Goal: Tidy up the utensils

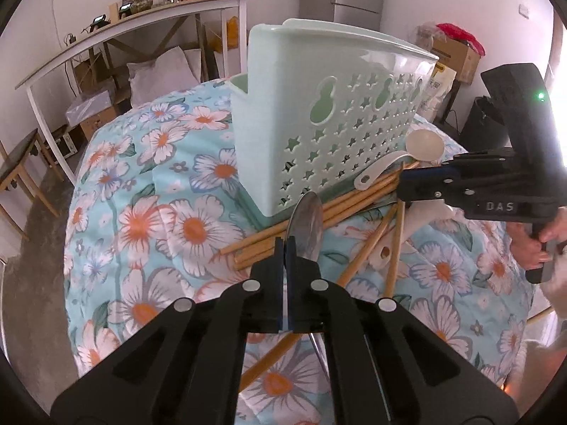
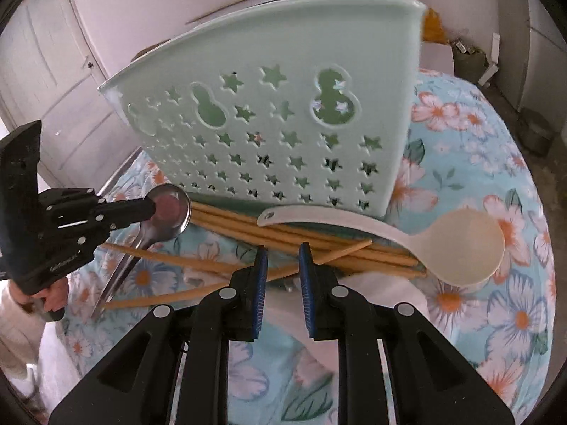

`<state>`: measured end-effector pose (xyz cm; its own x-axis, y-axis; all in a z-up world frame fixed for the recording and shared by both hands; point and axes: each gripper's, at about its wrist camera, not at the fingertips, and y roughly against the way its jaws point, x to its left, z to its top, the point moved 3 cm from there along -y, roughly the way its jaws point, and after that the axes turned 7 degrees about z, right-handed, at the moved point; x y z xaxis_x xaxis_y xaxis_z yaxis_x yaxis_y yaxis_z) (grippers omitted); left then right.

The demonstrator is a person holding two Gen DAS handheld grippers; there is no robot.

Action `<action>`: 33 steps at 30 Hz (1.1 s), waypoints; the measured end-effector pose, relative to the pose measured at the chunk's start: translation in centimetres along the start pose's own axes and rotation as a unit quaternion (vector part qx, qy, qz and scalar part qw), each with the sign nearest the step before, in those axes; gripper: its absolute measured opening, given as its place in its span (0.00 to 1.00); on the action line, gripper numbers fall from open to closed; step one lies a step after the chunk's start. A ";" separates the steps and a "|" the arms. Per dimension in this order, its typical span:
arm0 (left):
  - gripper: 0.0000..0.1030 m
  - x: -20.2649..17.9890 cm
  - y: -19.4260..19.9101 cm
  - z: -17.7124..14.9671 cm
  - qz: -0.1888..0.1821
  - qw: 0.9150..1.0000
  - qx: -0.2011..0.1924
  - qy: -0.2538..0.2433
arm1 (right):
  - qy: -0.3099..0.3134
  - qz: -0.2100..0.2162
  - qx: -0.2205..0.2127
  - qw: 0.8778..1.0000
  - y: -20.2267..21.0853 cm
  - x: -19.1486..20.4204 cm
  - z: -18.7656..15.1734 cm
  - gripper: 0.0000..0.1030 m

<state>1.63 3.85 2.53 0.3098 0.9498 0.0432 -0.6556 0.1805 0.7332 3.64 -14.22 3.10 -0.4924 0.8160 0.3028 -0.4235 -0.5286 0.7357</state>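
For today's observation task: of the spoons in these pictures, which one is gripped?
The metal spoon, pinched in the shut left gripper. The white plastic spoon lies untouched on the chopsticks.

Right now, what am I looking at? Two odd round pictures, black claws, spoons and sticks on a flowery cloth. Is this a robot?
No robot here: a person holds a hand tool with two fingers in each hand. Each tool carries a wide-angle camera looking along its fingers, hence the round pictures. One picture is from the left tool, the other from the right.

On the flowery cloth stands a mint holder with star holes. In front of it lie chopsticks and a white spoon.

The left gripper is shut on a metal spoon, lifting its bowl end. The right gripper is open over the chopsticks, holding nothing.
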 end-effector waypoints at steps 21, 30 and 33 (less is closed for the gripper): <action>0.01 0.0 0.5 -0.5 0.006 1.000 -0.010 0.026 | -0.101 -0.055 0.057 0.992 2.1 -3.5 -4.1 0.23; 0.01 0.3 0.9 -0.8 -0.003 0.999 -0.017 0.037 | -0.202 0.079 0.018 0.976 0.5 -6.1 -2.7 0.40; 0.01 0.4 0.9 -0.9 -0.003 0.999 -0.016 0.038 | -0.177 0.046 0.011 0.983 0.5 -6.1 -2.4 0.40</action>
<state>0.60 4.63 2.61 0.2610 0.9653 -0.0128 -0.6763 0.1923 0.7111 4.66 -20.04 0.12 -0.2309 0.7978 0.5569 -0.3714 -0.6013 0.7074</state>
